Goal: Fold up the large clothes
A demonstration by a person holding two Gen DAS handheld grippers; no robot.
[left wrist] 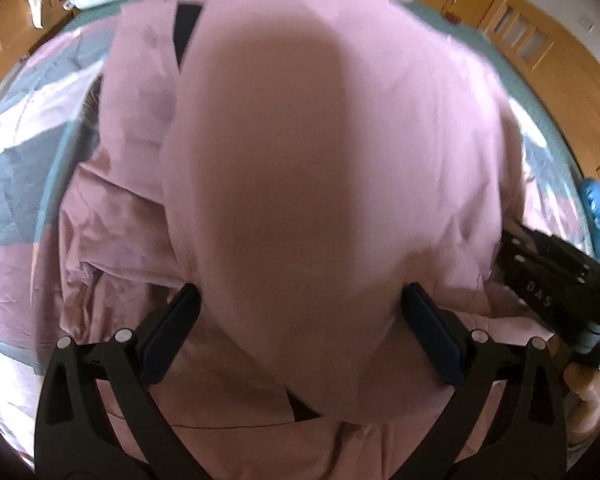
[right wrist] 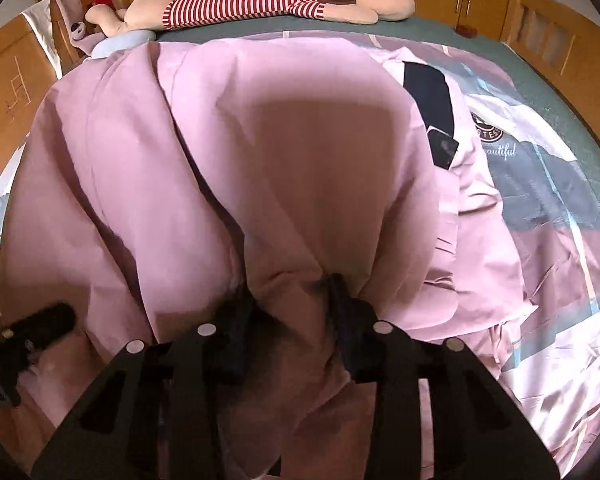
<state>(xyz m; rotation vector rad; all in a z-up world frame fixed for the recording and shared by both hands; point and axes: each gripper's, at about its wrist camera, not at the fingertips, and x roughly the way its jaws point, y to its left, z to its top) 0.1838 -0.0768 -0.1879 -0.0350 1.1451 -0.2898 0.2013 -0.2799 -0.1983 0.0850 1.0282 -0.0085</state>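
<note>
The large mauve-pink cotton garment (right wrist: pixel 204 152) lies spread over the patterned pink-and-grey satin bedspread (right wrist: pixel 548 216), its long axis running from six o'clock up toward twelve, where the striped plush toy (right wrist: pixel 260 2) lies along the head of the bed. The right gripper (right wrist: pixel 288 312) is clenched on a bunched fold of the garment, the cloth gathered tight between its jaws and pulled up in a ridge toward it. The left gripper (left wrist: pixel 300 320) stands with its jaws wide apart; a lifted swell of the same cloth bulges between them (whether the pads touch it I cannot tell, the fabric is blurred). A dark navy trim strip (right wrist: pixel 428 88) shows at two o'clock in the right view. Seemingly, the right hand is carrying the fold, so the hem should travel away toward twelve o'clock; the left is just beside it, ready to pinch.
</note>
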